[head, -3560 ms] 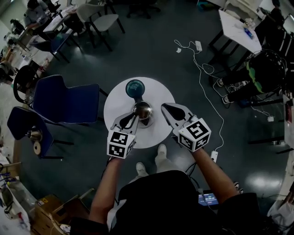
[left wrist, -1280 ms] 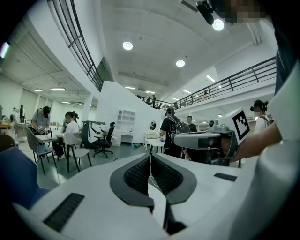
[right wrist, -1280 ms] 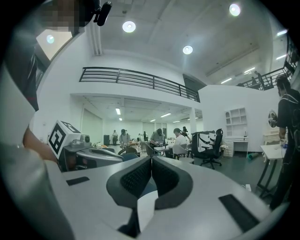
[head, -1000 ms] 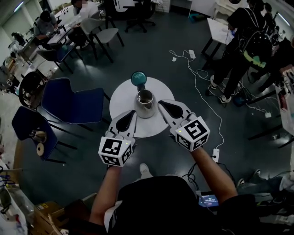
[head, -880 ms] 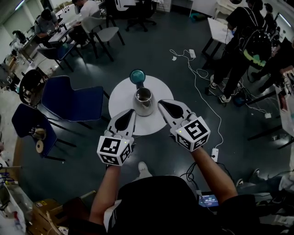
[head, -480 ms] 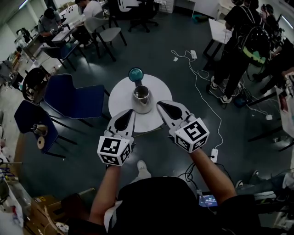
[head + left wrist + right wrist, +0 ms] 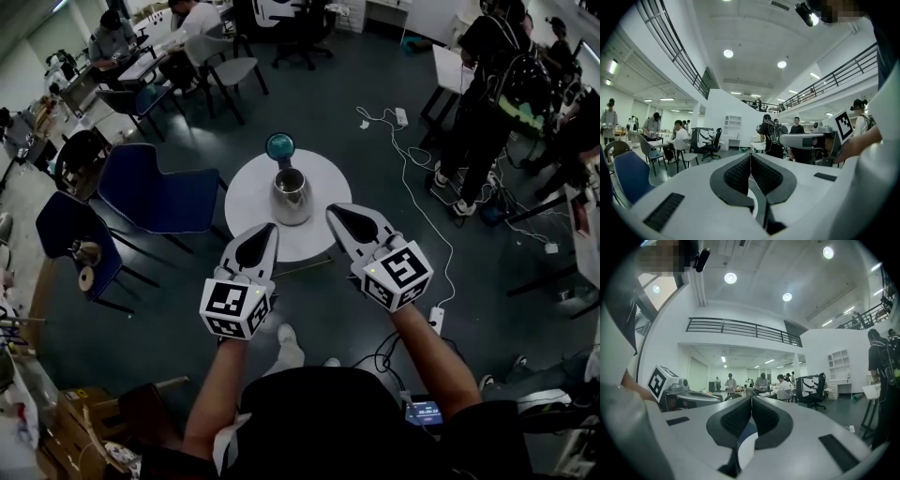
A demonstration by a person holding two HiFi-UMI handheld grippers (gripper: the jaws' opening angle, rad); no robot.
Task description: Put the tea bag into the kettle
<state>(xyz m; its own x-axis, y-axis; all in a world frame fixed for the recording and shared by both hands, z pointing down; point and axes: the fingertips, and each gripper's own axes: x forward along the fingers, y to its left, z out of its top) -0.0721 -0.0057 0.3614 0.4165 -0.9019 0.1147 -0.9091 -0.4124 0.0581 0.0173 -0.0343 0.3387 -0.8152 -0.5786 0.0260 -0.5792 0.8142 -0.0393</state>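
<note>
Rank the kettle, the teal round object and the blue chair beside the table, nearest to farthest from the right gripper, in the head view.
1. The kettle, on the table, ahead-left of the right gripper.
2. The teal round object, at the table's far edge behind the kettle.
3. The blue chair, off the table's left side.

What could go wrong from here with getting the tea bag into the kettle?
1. No tea bag shows in any view; the left gripper and right gripper are both shut with nothing visible between the jaws.
2. The kettle stands on a small round table with a teal round object at the far rim; a careless reach could knock either off.
3. A white cable trails on the floor beside the table: a possible trip hazard.
</note>
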